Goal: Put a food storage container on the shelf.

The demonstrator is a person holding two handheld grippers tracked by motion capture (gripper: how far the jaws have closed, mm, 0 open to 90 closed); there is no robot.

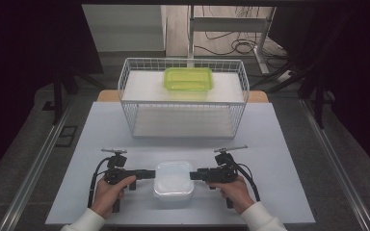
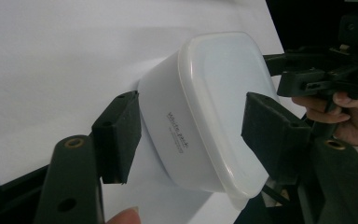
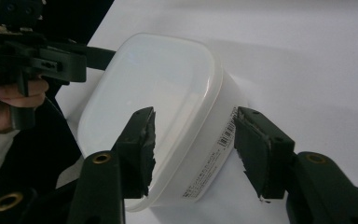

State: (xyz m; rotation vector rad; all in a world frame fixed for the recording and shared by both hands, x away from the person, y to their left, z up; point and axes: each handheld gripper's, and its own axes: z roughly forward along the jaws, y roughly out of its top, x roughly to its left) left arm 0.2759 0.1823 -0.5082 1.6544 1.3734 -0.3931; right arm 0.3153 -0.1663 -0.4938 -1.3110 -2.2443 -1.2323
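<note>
Table [image 1: 270, 144], white and flat, carries a white wire basket [image 1: 125, 84] holding a green lidded plastic box [image 1: 188, 78]. Near the front edge sits a white lidded plastic container [image 1: 174, 180], its side printed "White pack" beside a barcode sticker. The left gripper [image 1: 150, 173] and right gripper [image 1: 194, 175] flank it, jaws apart, pads astride its ends without pressing.

floor: grey [image 1: 24, 144] | cables: 1 tangle [image 1: 231, 45] | desk frame: white, perhaps [image 1: 231, 24]

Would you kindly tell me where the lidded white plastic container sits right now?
In the high view, the lidded white plastic container sits near the white table's front edge, between the left gripper and right gripper.
</note>
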